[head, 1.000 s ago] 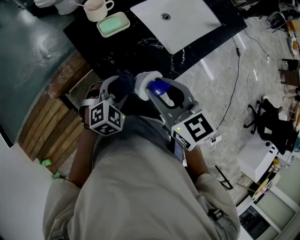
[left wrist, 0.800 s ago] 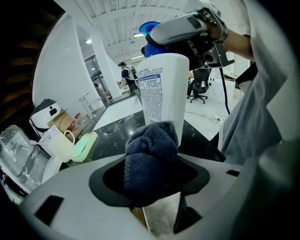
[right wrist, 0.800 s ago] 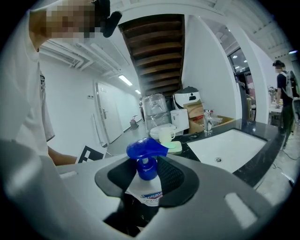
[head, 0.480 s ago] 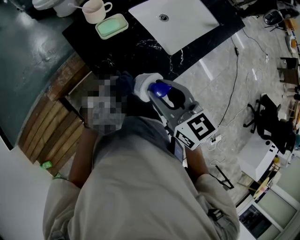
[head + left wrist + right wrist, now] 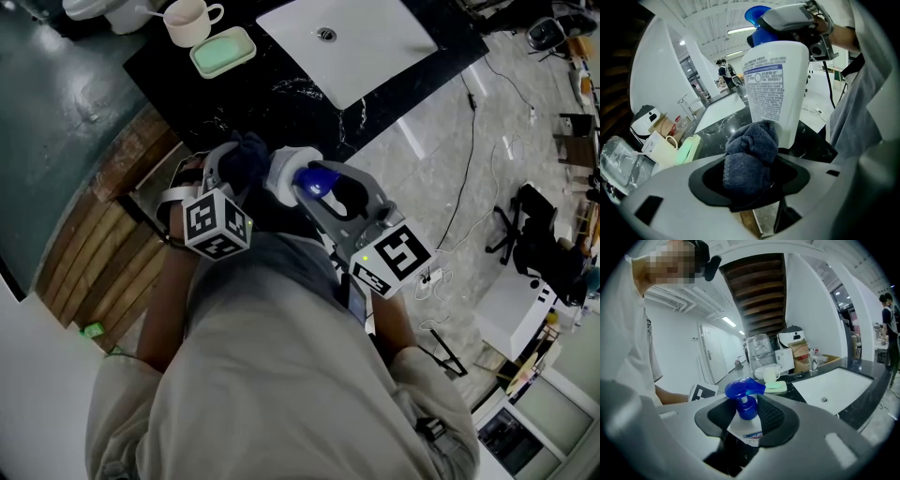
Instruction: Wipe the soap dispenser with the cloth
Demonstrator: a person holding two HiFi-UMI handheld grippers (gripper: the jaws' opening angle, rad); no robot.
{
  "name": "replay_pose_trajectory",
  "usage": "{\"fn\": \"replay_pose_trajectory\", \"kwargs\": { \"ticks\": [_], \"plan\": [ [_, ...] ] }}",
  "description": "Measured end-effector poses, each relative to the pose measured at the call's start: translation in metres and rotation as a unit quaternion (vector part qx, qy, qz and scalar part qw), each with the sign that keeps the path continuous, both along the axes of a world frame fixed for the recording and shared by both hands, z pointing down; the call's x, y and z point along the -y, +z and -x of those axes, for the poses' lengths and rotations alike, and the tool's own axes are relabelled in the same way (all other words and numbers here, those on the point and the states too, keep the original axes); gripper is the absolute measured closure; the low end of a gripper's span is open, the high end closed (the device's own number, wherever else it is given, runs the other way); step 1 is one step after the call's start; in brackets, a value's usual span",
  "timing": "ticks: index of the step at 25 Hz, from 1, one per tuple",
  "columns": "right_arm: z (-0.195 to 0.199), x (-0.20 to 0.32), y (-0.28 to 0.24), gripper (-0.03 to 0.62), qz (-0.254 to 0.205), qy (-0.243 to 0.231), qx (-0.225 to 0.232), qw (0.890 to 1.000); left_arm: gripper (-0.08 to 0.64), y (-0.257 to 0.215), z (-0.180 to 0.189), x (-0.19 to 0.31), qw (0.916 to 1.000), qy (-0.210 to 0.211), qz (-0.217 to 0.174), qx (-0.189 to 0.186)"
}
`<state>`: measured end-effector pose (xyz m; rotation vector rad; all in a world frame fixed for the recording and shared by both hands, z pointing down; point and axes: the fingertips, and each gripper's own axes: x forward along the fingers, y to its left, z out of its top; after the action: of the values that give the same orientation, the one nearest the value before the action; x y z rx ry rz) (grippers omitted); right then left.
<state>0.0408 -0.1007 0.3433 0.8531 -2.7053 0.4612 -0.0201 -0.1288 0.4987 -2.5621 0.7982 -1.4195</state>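
Left gripper view shows the left gripper, fingers clamped on a blue cloth touching the soap dispenser, itself clamped in the right gripper's fingers.

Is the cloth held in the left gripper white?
No, the cloth bunched between the jaws of the left gripper is a dark blue-grey knit.

- Black marble counter: beyond both grippers.
- White sink basin: set in it, beyond right gripper.
- Green dish, cup: beyond left gripper.
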Motion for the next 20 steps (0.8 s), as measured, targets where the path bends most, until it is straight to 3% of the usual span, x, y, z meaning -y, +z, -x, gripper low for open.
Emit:
{"fn": "replay_pose_trajectory", "kwargs": {
  "ticks": [5, 20],
  "plan": [
    [0.004, -0.001, 0.001, 0.457, 0.005, -0.015, 0.008, 1.0, 0.311, 0.001, -0.001, 0.011, 0.9996, 0.012, -0.018, 0.019],
    [0.012, -0.001, 0.001, 0.456, 0.013, -0.03, 0.018, 0.999, 0.311, 0.0, -0.004, 0.015, 0.9999, 0.009, 0.0, -0.007]
  ]
}}
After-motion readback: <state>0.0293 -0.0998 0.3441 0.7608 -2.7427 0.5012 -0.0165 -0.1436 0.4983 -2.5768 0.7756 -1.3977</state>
